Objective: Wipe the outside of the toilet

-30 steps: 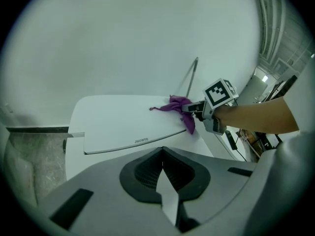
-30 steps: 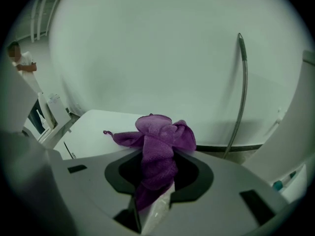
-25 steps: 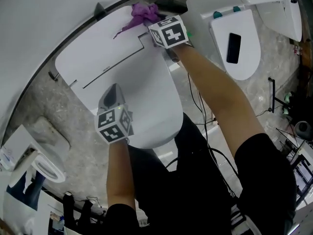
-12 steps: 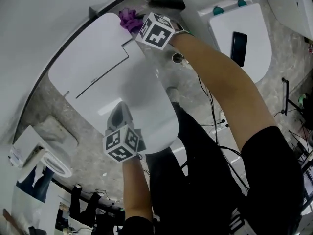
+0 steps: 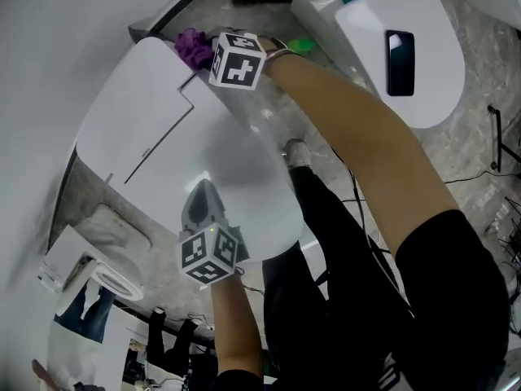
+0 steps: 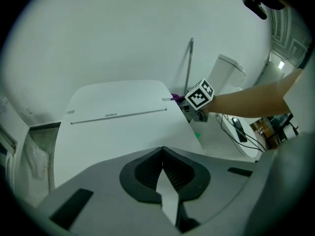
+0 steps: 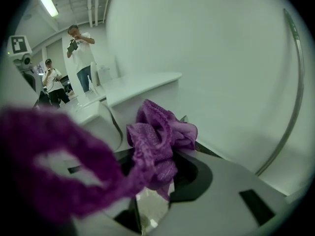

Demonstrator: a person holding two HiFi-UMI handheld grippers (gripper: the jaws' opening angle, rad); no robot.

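Observation:
The white toilet (image 5: pixel 244 177) has its lid down, with the tank (image 5: pixel 130 112) at upper left. My right gripper (image 5: pixel 207 54) is at the tank's back right corner, shut on a crumpled purple cloth (image 5: pixel 192 47) that presses against that corner. In the right gripper view the purple cloth (image 7: pixel 160 144) bulges out of the gripper (image 7: pixel 157 173), and a blurred loop of it hangs close to the lens. My left gripper (image 5: pixel 202 194) rests on the lid's front part, shut and holding nothing. From the left gripper view (image 6: pixel 163 154) I see the tank (image 6: pixel 115 102) and the purple cloth (image 6: pixel 178 98).
A second white toilet (image 5: pixel 423 96) stands to the right, with a black phone (image 5: pixel 401 51) on its lid. Cables (image 5: pixel 480 173) trail over the stone floor. A metal pipe (image 7: pixel 294 82) runs up the wall behind the tank. A white fixture (image 5: pixel 110 279) is at lower left. Two people (image 7: pixel 81 48) stand far off.
The right gripper has carried the purple cloth from the tank's top towards its back right corner. The left gripper stays shut on the lid, nearer its front edge.

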